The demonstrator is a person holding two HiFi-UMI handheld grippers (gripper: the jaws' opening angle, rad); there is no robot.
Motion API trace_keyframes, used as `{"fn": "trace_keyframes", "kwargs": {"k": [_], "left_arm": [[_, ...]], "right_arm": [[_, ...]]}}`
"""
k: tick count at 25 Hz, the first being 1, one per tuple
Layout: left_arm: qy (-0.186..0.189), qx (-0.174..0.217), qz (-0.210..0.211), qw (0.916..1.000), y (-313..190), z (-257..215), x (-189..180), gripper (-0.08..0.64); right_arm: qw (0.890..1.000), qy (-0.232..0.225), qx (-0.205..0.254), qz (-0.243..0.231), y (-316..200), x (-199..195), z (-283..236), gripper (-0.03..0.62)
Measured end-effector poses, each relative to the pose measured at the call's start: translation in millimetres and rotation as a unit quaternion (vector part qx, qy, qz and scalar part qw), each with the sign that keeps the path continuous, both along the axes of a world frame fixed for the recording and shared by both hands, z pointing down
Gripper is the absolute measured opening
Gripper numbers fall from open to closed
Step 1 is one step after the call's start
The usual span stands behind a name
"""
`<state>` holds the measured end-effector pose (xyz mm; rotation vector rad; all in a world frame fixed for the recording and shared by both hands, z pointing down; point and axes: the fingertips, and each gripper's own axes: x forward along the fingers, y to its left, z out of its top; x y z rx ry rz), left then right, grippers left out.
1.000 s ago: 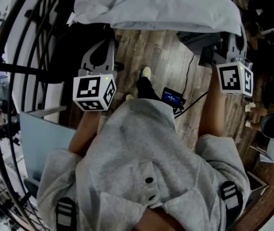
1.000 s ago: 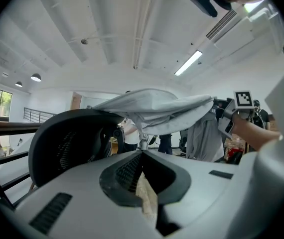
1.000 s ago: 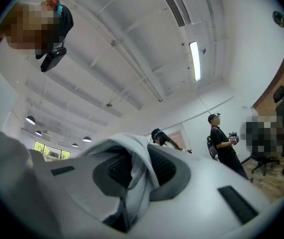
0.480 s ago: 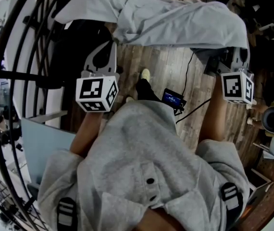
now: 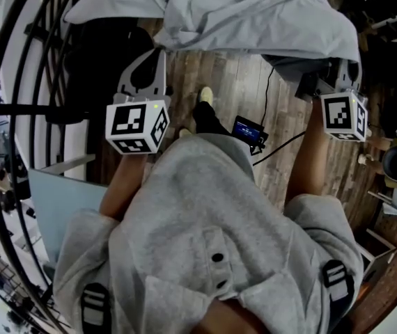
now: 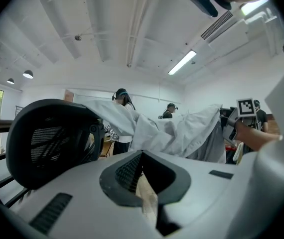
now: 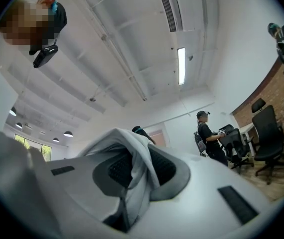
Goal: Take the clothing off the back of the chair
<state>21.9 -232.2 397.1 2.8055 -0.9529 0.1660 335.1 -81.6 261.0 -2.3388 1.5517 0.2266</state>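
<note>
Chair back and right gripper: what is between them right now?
The garment spans the whole stretch, draped from the chair back across to the right gripper, whose jaws are shut on it. The left gripper view shows it.

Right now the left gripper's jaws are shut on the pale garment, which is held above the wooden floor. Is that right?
Not quite. It is the right gripper whose jaws are shut on the pale garment, as the right gripper view shows; the left gripper has no cloth between its jaws. The garment is indeed held above the wooden floor.
</note>
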Motion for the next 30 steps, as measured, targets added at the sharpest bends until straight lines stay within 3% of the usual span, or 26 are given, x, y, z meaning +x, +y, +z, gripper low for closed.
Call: {"fn": "trace_keyframes", "kwargs": {"k": [8, 14, 24, 30], "left_arm": [[0.003, 0.004, 0.016, 0.9999, 24.5, -1.6, 22.3, 0.011], [0.000, -0.005, 0.022, 0.9997, 34.4, 3.4, 24.6, 0.011], [-0.004, -0.018, 0.021, 0.9996, 52.6, 14.9, 40.6, 0.011], [-0.016, -0.005, 0.010, 0.9998, 65.5, 10.6, 62.1, 0.011]], "right_arm": [[0.999, 0.014, -0.031, 0.009, 24.9, 4.1, 15.9, 0.058], [0.993, 0.040, -0.110, -0.004, 10.3, -22.5, 55.1, 0.058], [0.995, 0.010, -0.101, -0.001, 40.6, -2.8, 64.3, 0.058], [0.993, 0.010, -0.112, -0.034, 43.3, 1.8, 76.7, 0.058]]}}
